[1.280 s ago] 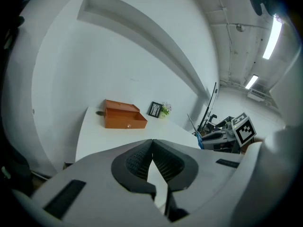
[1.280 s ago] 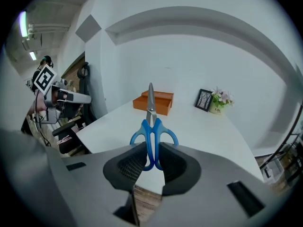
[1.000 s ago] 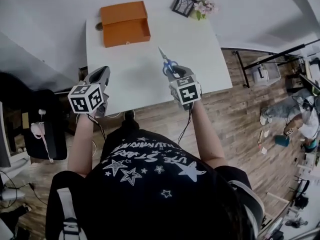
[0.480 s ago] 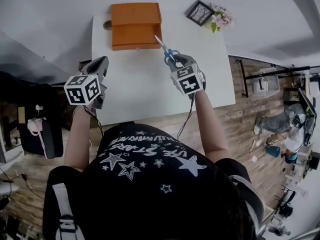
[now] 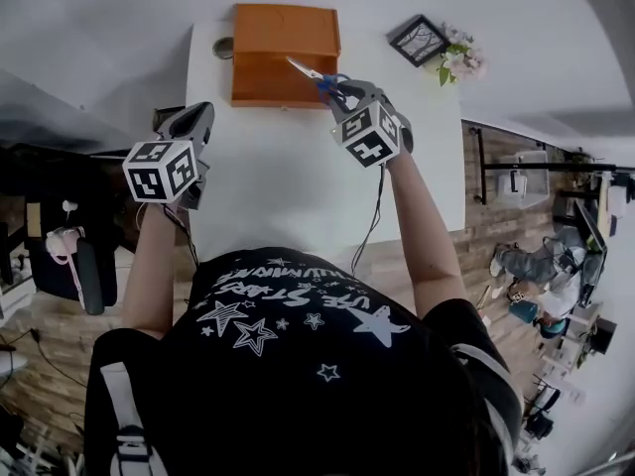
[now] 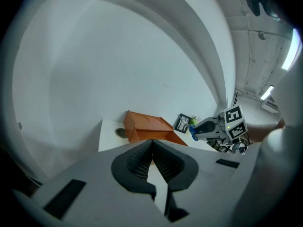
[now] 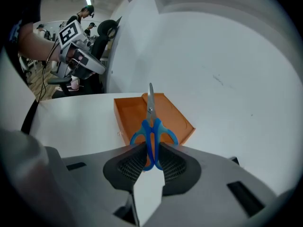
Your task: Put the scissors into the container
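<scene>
The blue-handled scissors (image 7: 151, 126) are clamped by their handles in my right gripper (image 7: 150, 161), blades pointing forward over the orange container (image 7: 156, 112). In the head view the scissors (image 5: 316, 75) hang above the open orange container (image 5: 283, 58) at the table's far edge, with the right gripper (image 5: 342, 95) just at its near right side. My left gripper (image 5: 189, 127) stays at the table's left edge, shut with nothing in it; its view shows the jaws touching and the orange container (image 6: 149, 126) ahead.
The white table (image 5: 298, 186) carries a small round dark object (image 5: 223, 48) left of the container, plus a black picture frame (image 5: 417, 40) and pink flowers (image 5: 461, 62) at the far right. A white wall rises behind the table.
My right gripper has carried the scissors forward and left, from the table's middle to above the orange container. The left gripper has barely moved.
</scene>
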